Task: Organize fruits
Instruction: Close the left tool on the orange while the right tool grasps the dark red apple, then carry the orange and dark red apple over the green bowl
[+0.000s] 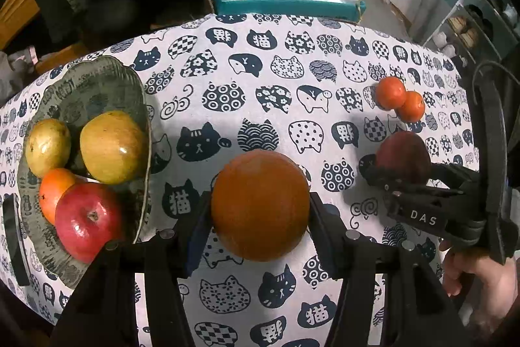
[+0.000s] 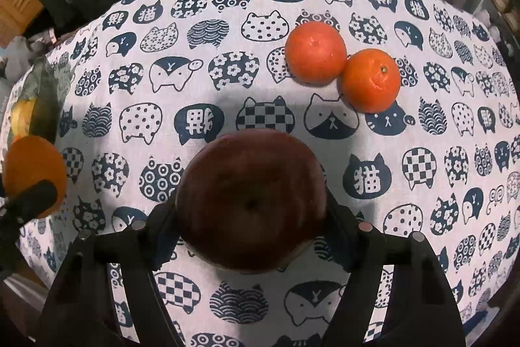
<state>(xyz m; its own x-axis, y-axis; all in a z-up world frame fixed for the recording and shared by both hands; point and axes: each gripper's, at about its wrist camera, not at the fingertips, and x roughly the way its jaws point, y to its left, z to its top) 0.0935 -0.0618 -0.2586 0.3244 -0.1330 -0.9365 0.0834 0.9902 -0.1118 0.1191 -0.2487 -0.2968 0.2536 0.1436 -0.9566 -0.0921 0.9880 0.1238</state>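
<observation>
Left gripper (image 1: 260,210) clamps a large orange (image 1: 260,205) above the cat-print tablecloth (image 1: 227,80); right gripper (image 2: 252,213) pads touch a dark red apple (image 2: 251,200), dimple toward the camera; two tangerines (image 2: 344,70) touching at one o'clock; green dish (image 1: 97,80) of fruit at nine o'clock; teal box (image 1: 286,7) at twelve.

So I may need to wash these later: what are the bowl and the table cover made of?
Bowl: probably glazed ceramic, though the look leaves it open; grey-green, dull sheen, ribbed wavy rim with stamped patterns. Cover: woven cloth, matte white with dark blue printed cat heads; it drapes over the table edge.
</observation>
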